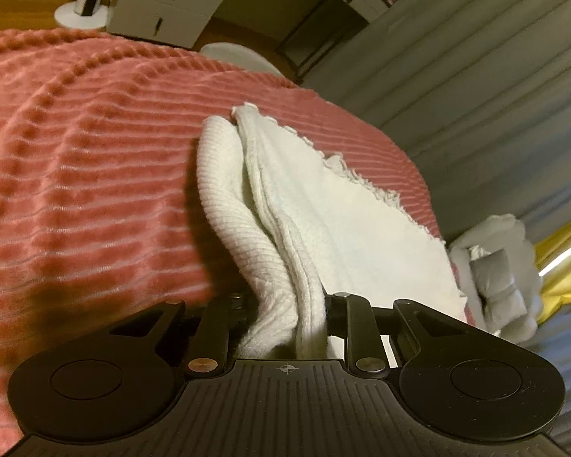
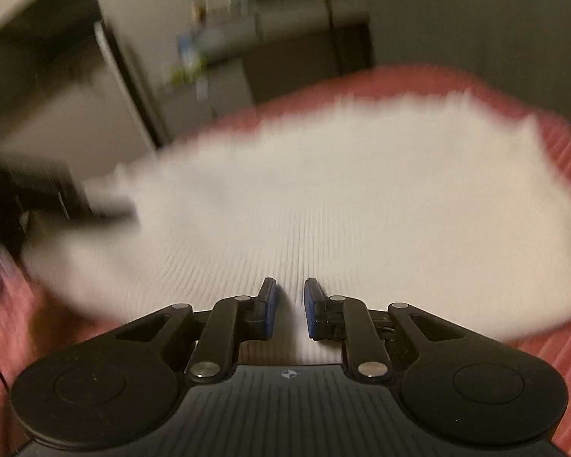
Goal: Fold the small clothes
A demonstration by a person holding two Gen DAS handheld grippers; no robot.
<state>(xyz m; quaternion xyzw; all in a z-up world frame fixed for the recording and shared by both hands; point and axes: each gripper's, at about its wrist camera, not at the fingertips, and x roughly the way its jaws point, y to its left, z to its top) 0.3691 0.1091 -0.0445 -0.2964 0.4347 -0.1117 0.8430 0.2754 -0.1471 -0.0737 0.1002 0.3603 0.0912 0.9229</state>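
The white garment (image 1: 323, 221) lies on the pink ribbed bedspread (image 1: 76, 160), and a bunched fold of it runs straight down into my left gripper (image 1: 285, 327). In the left wrist view that fold is a thick ribbed roll beside a softer layer with a frilled edge, both pinched between my jaws; the jaws are clamped on the cloth, close together with the fabric filling the gap so that the pads themselves are hidden. Past the clamped fold the garment fans out to the right across the bedspread, its ragged frilled hem lying near the bed's far edge. At the right of that view a blurred pale shape sits at the edge of the garment; I cannot tell what it is.

In the right wrist view the picture is smeared by motion. My right gripper (image 2: 290, 304) points down over the same white garment (image 2: 342, 198), which spreads wide over the bedspread (image 2: 567, 160) in front of me. The jaws stand a narrow gap apart, the blue pads (image 2: 269, 312) facing each other, and I see ribbed white cloth through the gap, lying beneath them rather than pinched; nothing is gripped between the pads as far as the blur lets me judge. At the left of this view a dark blurred shape reaches onto the garment's left end; it is too blurred to make out.

Beyond the bed stand white drawers (image 1: 163, 3).
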